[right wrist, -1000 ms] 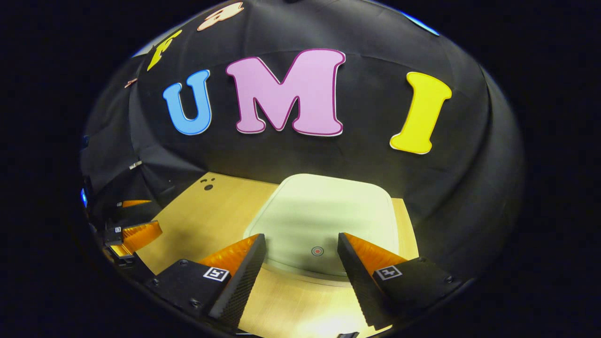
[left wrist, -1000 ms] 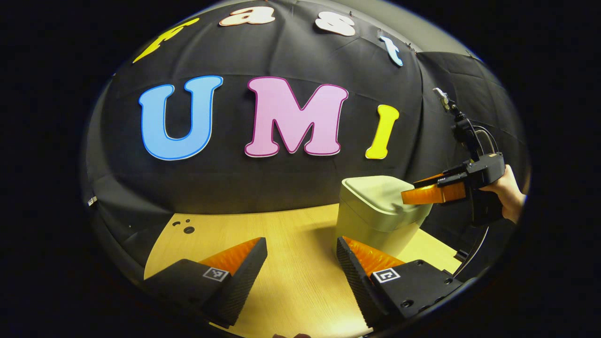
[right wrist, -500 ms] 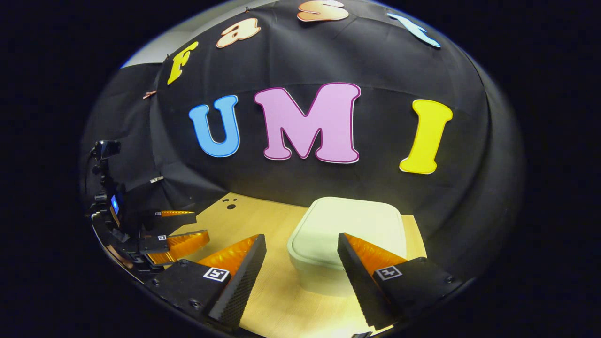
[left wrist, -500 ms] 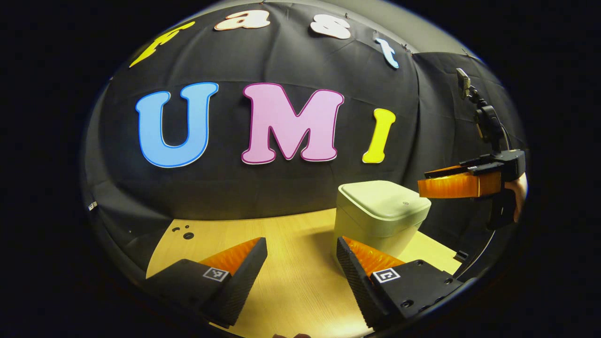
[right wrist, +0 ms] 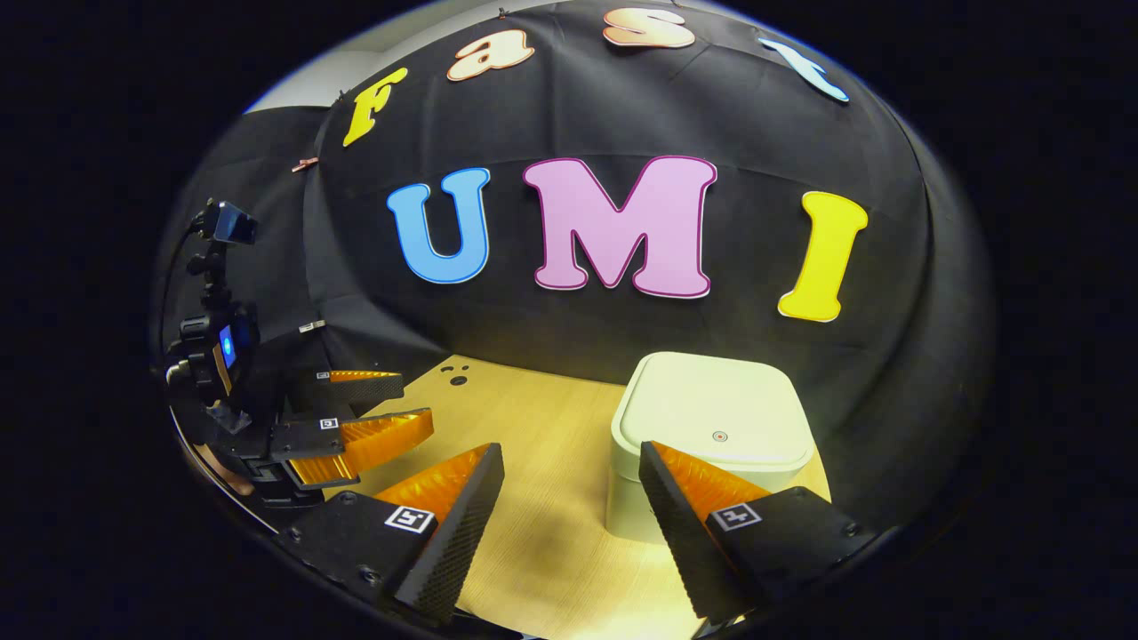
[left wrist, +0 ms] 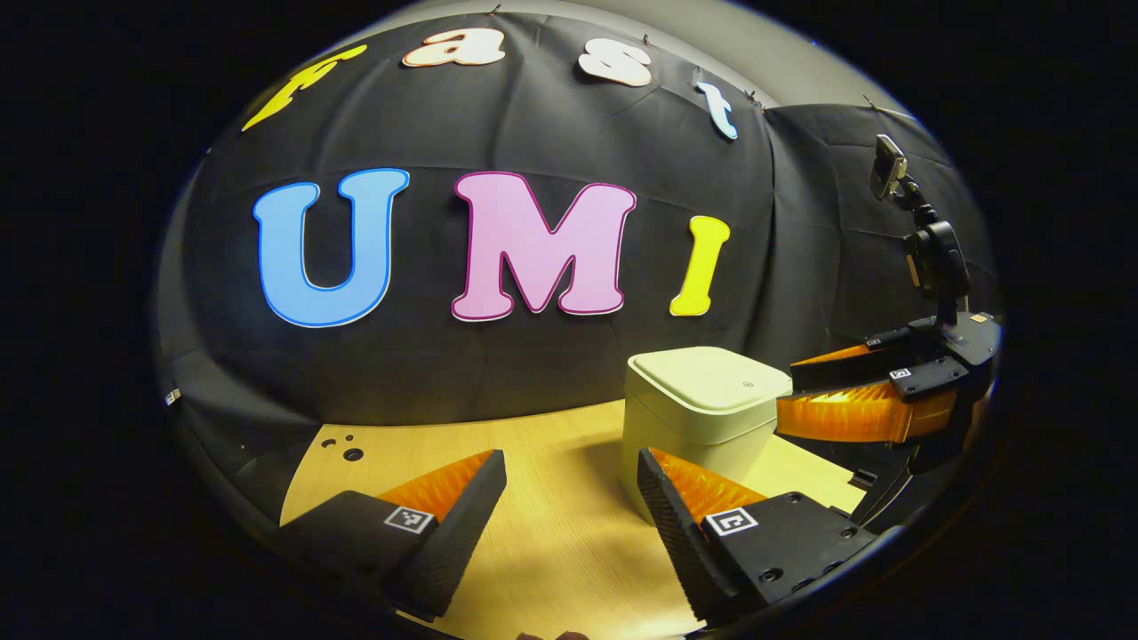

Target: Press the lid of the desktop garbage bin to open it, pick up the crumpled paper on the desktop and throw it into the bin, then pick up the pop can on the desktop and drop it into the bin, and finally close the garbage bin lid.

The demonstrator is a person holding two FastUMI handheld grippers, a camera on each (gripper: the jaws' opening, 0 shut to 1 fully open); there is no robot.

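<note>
The pale green bin (left wrist: 685, 444) stands on the wooden table with its lid (left wrist: 707, 380) down flat. In the right gripper view the bin (right wrist: 640, 507) sits just ahead on the right, and a small round button (right wrist: 720, 436) marks the lid's near part. My left gripper (left wrist: 569, 498) is open and holds nothing; its right finger is close to the bin's front wall. My right gripper (right wrist: 569, 498) is open and holds nothing, a little back from the bin. From the left gripper view, the right gripper (left wrist: 787, 400) hangs open beside the bin's right side.
The wooden table (left wrist: 551, 533) runs back to the black cloth wall. Small dark holes (left wrist: 353, 454) mark its far left corner. The left gripper (right wrist: 413, 404) hovers open over the table's left part in the right gripper view.
The right gripper has pulled back from over the lid and dropped to beside the bin. The lid lies flat. The left gripper has barely moved.
</note>
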